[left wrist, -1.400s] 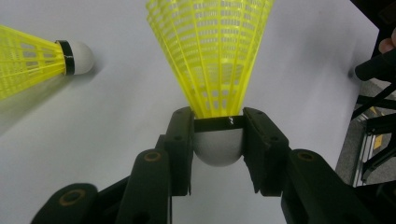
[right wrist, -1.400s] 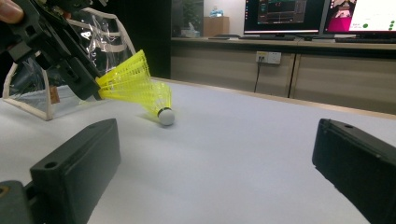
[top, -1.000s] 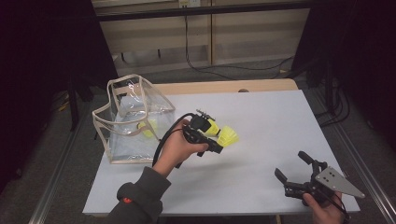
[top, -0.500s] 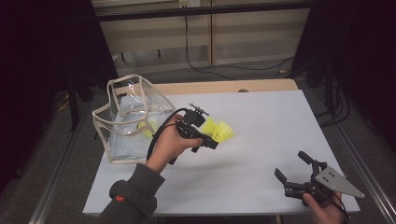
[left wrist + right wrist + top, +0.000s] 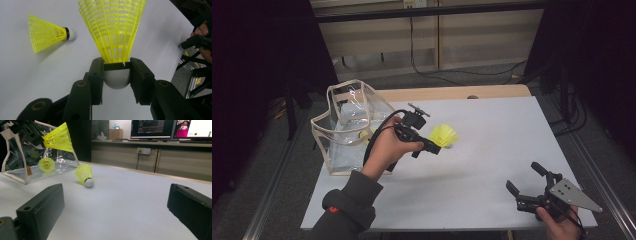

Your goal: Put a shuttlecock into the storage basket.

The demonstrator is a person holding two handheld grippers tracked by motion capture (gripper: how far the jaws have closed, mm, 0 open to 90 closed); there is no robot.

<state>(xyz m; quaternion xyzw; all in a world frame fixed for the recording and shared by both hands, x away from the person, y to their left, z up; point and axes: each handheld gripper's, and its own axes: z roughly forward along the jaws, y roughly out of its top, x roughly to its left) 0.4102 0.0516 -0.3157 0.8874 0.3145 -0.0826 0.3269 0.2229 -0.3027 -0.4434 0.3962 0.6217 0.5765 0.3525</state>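
You've drawn your left tool (image 5: 117,75), clamped on a shuttlecock (image 5: 113,32), back toward the clear bag (image 5: 349,127) (likely dropping in next); right tool (image 5: 528,186) rests wide.

Yellow shuttlecock (image 5: 113,37) clamped by its white cork; another (image 5: 47,32) lies flat.

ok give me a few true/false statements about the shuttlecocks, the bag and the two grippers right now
1. The left gripper grips a yellow shuttlecock by its white cork. True.
2. The right gripper holds a shuttlecock. False: it is open and empty.
3. A second shuttlecock lies on the white table. True.
4. The clear bag is empty. False: another shuttlecock sits inside it.
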